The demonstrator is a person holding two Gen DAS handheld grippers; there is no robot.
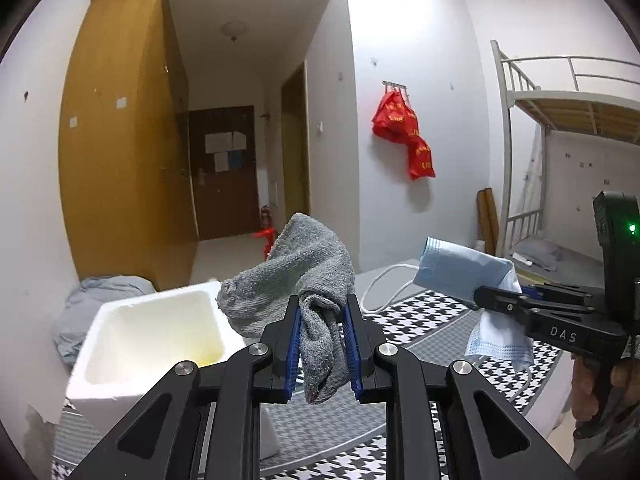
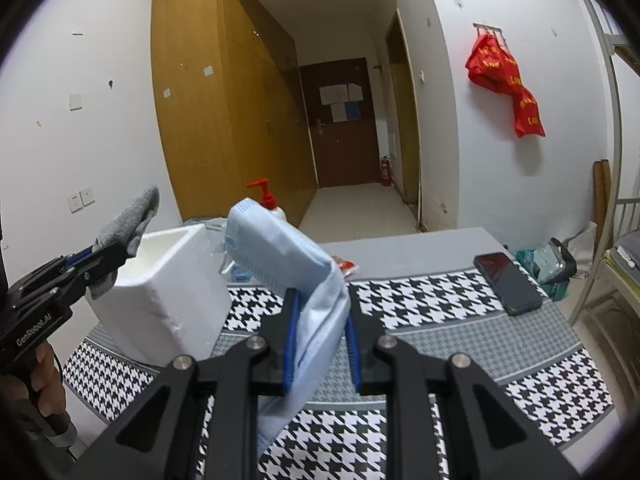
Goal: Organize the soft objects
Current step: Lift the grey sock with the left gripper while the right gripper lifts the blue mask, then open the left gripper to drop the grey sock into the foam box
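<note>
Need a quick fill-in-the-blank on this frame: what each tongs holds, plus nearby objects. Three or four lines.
1. The left tongs are shut on a grey knitted ____.
2. The right tongs are shut on a light blue ____.
3. The white foam box stands on the ____-patterned black-and-white mat.
4. A dark ____ lies on the mat's far right.

Missing: sock; face mask; houndstooth; phone

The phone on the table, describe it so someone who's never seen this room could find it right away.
Start at the table with the black-and-white houndstooth cloth. Look to its far right side, near the bunk bed frame. The phone lies flat there, a dark slab with a blank screen, the only black glossy thing on the patterned cloth.
</note>
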